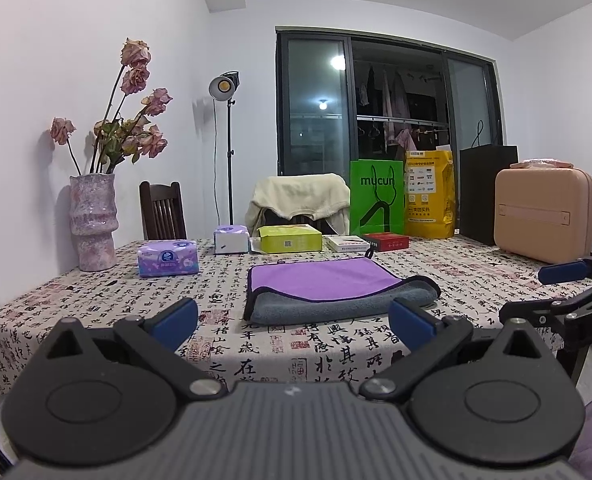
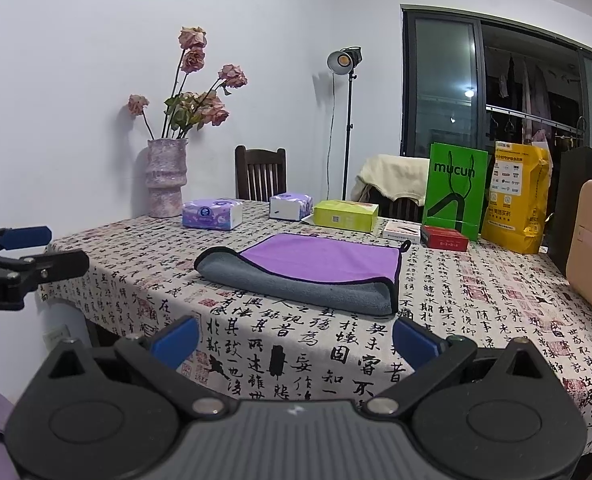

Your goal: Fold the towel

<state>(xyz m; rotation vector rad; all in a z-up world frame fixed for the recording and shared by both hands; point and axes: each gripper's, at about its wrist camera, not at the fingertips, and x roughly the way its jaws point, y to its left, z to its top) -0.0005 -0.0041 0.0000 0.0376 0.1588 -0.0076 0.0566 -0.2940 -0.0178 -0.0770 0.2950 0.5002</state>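
Left gripper (image 1: 293, 320) spread wide, empty, held off the near table edge facing the towel (image 1: 328, 286). Towel lies mid-table on the calligraphy-print tablecloth (image 1: 95, 300), near edge turned back so grey underside shows over purple face. Right gripper (image 2: 296, 338) likewise spread, empty, short of the towel.
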